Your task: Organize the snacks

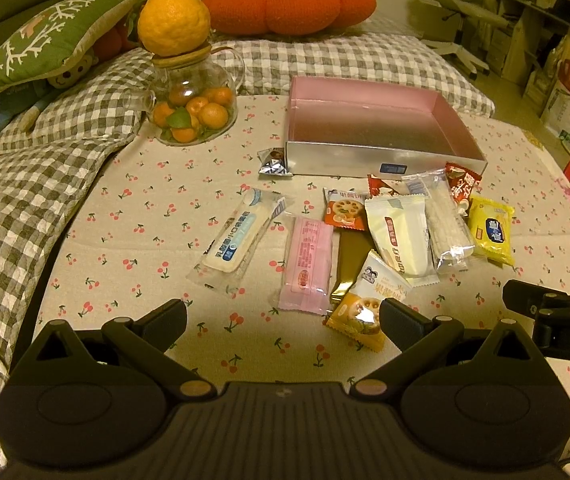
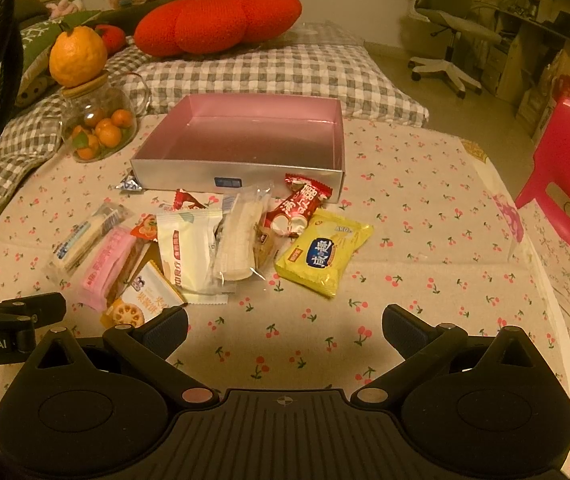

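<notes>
Several wrapped snacks lie on a cherry-print cloth in front of an empty pink-lined silver box (image 1: 369, 158) (image 2: 237, 174). Among them are a pink packet (image 1: 307, 266) (image 2: 103, 266), a yellow packet (image 1: 491, 232) (image 2: 323, 252), a white packet (image 1: 399, 236) (image 2: 187, 254), a clear blue-print pack (image 1: 237, 238) and an orange-white packet (image 1: 365, 308) (image 2: 141, 304). My left gripper (image 1: 283, 320) is open and empty, just short of the pink and orange-white packets. My right gripper (image 2: 285, 326) is open and empty over bare cloth, below the yellow packet.
A glass jar of small oranges (image 1: 193, 104) (image 2: 99, 128) topped by a large citrus stands left of the box. Checked bedding and cushions lie behind and to the left. A red plastic stool (image 2: 569, 184) stands at the right edge.
</notes>
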Available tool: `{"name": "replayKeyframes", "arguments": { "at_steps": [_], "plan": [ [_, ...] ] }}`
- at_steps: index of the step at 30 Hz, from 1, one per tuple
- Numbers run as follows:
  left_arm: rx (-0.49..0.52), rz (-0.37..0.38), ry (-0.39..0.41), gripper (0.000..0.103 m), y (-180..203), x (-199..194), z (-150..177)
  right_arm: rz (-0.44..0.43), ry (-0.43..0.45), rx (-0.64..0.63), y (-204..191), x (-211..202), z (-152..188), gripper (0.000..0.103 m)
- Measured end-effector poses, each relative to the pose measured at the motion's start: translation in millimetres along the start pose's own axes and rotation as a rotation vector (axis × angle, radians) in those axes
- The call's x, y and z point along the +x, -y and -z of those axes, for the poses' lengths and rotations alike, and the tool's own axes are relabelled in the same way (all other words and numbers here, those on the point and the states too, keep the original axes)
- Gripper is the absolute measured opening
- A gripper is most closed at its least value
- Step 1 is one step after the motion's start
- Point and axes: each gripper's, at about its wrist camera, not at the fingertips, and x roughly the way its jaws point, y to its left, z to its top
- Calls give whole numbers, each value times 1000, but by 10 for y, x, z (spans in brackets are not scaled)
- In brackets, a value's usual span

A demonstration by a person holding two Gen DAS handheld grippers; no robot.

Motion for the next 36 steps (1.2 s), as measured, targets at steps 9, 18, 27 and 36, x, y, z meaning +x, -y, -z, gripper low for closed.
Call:
{"name": "replayKeyframes", "arguments": {
  "at_steps": [9,18,27,36],
  "plan": [
    [0,1,-1,103,3,2,10,1,-3,0,2,7,12,103],
    [0,1,-2,103,4,2,12,2,-6,-2,-1,11,14,103],
    [1,1,-2,103,1,1,5,3,-9,-3,-2,12,5,103],
    [2,0,-2,103,-1,1,9,3,-10,-3,-3,11,0,103]
  ]
}}
